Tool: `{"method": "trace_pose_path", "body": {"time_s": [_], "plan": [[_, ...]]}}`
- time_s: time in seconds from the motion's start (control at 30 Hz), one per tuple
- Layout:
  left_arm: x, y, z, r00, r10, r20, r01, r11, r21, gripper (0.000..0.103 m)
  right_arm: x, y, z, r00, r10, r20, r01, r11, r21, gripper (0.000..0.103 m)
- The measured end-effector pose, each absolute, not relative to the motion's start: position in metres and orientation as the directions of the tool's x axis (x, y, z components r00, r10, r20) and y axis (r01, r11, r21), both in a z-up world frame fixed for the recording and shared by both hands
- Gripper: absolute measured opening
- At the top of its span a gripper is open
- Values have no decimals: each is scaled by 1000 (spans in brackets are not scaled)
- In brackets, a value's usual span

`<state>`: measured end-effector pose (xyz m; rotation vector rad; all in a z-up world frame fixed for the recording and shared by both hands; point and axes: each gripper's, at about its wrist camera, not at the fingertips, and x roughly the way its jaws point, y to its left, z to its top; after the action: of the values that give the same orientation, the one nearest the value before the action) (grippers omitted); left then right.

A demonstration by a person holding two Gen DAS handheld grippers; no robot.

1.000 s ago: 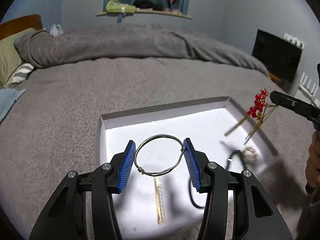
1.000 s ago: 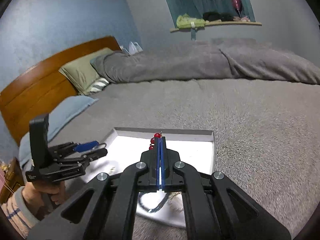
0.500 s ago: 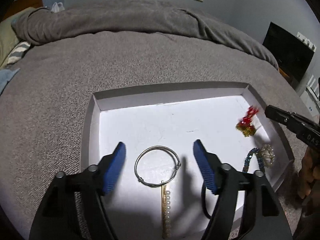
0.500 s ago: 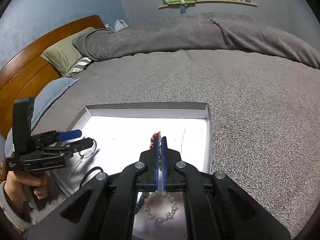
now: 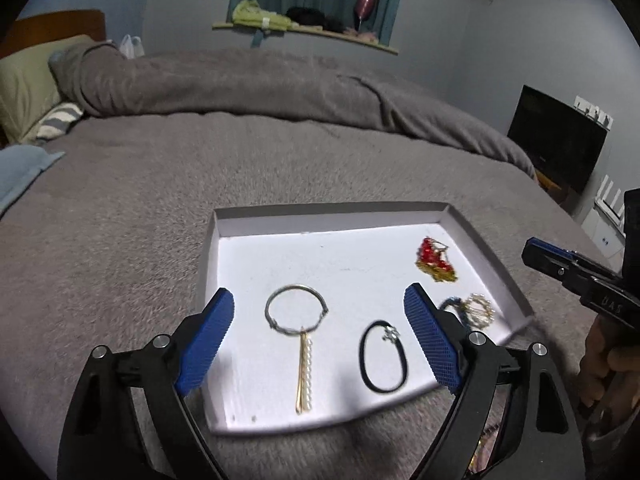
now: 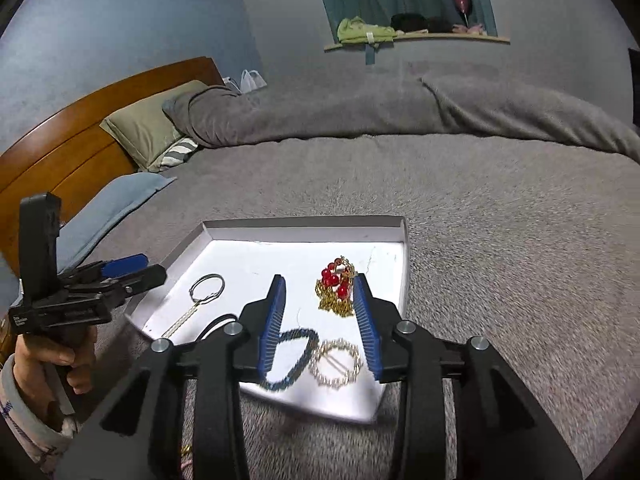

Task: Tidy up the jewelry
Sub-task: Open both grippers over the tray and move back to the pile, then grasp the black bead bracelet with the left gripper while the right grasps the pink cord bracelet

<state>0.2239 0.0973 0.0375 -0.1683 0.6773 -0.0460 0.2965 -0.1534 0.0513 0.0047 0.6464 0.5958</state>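
Observation:
A white shallow tray lies on the grey bed. In it lie a silver wire bangle, a gold pearl hair clip, a black hair tie, a blue beaded bracelet, a pearl ring brooch and a red-bead gold-chain piece. My left gripper is open and empty above the tray's near edge. My right gripper is open and empty, just behind the red-bead piece.
The grey blanket covers the bed around the tray. Pillows and a wooden headboard are at the left. A dark screen stands to the right of the bed. A shelf with clothes is on the far wall.
My left gripper let go of the silver bangle and drew back. My right gripper lowered the red-bead piece into the tray, opened and pulled back.

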Motion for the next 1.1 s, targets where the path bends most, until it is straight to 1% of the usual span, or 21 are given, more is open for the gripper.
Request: {"method": "trace_pose_path", "body": {"time_s": [0.13,0.2,0.67,0.87,1.1], "plan": [[194,94,39,804,-86,-588,-23,984,-176,87,277,-161,50,649,519,-557,-512,839,186,42],[182,92,37,804,-90,-587,-22,983,-181,87,266,-166,48,659,513,-551,-502,845,186,47],[111,64,-1,759,-149,-633,39,982,-184,87,204,-183,16,624,518,-585,-492,842,221,48],[109,59,-9,744,-176,-645,66,979,-192,87,189,-179,4,590,524,-614,-510,832,220,48],[104,64,-16,723,-229,-652,82,965,-248,82,176,-185,-4,572,530,-626,-502,830,243,48]]}}
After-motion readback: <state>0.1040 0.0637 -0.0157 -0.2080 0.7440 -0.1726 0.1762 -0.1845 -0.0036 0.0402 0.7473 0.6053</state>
